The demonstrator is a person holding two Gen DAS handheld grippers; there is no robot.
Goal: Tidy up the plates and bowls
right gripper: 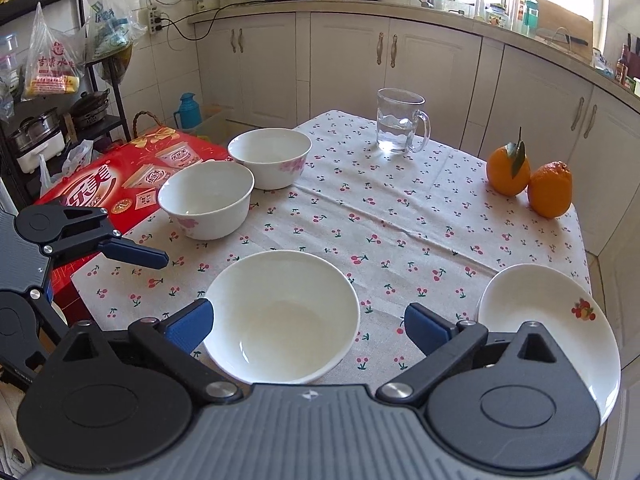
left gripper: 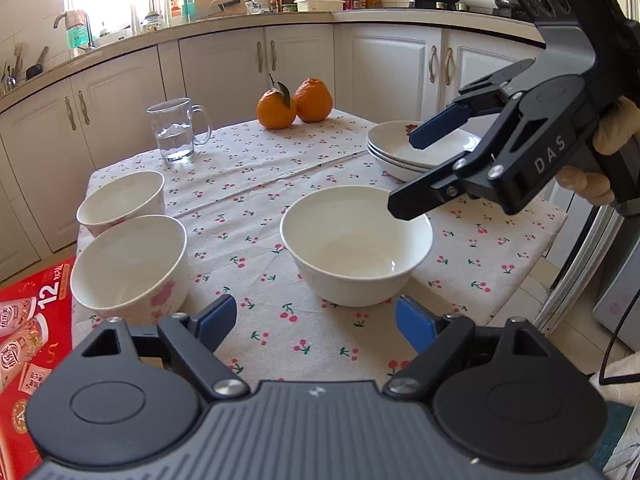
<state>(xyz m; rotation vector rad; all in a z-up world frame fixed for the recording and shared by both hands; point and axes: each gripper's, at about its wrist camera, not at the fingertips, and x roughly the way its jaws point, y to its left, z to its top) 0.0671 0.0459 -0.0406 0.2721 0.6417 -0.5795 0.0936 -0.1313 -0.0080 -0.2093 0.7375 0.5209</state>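
A plain white bowl [left gripper: 356, 248] [right gripper: 280, 316] stands near the table's front. My right gripper [left gripper: 416, 168] [right gripper: 308, 326] hangs open over the bowl's right rim; its blue pads do not press on the bowl. My left gripper [left gripper: 316, 324] [right gripper: 132, 254] is open just short of the bowl, with nothing between its fingers. Two bowls with pink flowers [left gripper: 128, 264] [left gripper: 120, 200] [right gripper: 206, 196] [right gripper: 270, 156] sit side by side at the table's left edge. A stack of white plates [left gripper: 400, 152] [right gripper: 540, 308], the top one with a fruit print, rests at the right edge.
A glass mug [left gripper: 174, 128] [right gripper: 398, 124] holding some water and two oranges [left gripper: 294, 104] [right gripper: 528, 180] stand at the table's far side. A red carton [left gripper: 32, 340] [right gripper: 120, 176] sits beside the table on the left. Kitchen cabinets run behind the table.
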